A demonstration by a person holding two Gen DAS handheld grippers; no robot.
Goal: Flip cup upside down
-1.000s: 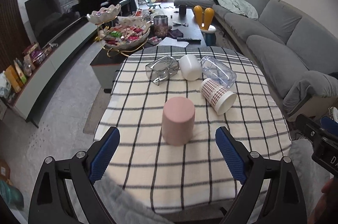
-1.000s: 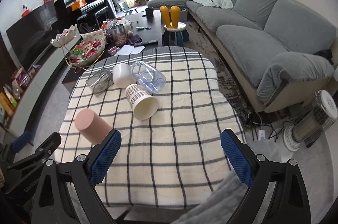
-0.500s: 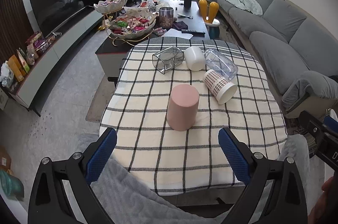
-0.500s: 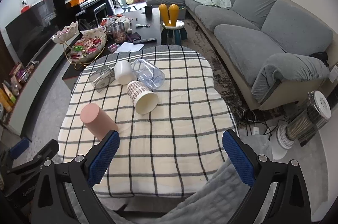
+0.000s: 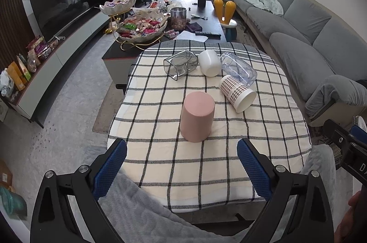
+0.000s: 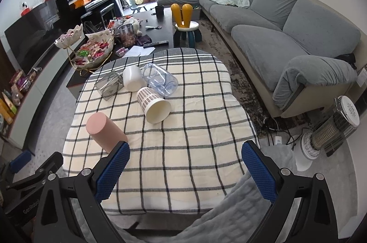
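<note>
The pink cup [image 5: 197,117] stands mouth-down on the checked tablecloth [image 5: 263,128], its flat closed base facing up, so by the look of it the flip is already done for this one. In the left wrist view the cup sits at about twelve o'clock from the left gripper [image 5: 181,168], near the jaws but clear of them. Those jaws are spread wide and hold nothing — fitting for a tool backed off from a cup that can stand alone. The right gripper [image 6: 184,171] is likewise wide apart and empty; from its camera the pink cup [image 6: 105,132] lies at about ten o'clock, just beyond the left blue pad [image 6: 112,170], which covers the cup's lower edge. Further up the table, at roughly twelve o'clock in the left view, four more vessels lie on their sides in a loose cluster: a smoky square glass [image 5: 181,65], a white cup [image 5: 209,62], a clear tumbler [image 5: 238,69] and a checked paper cup [image 5: 237,93] with its open mouth toward the camera. The paper cup is the nearest of them — probably the easiest to take next if more flipping is wanted, though being on its side it could roll when touched.
</note>
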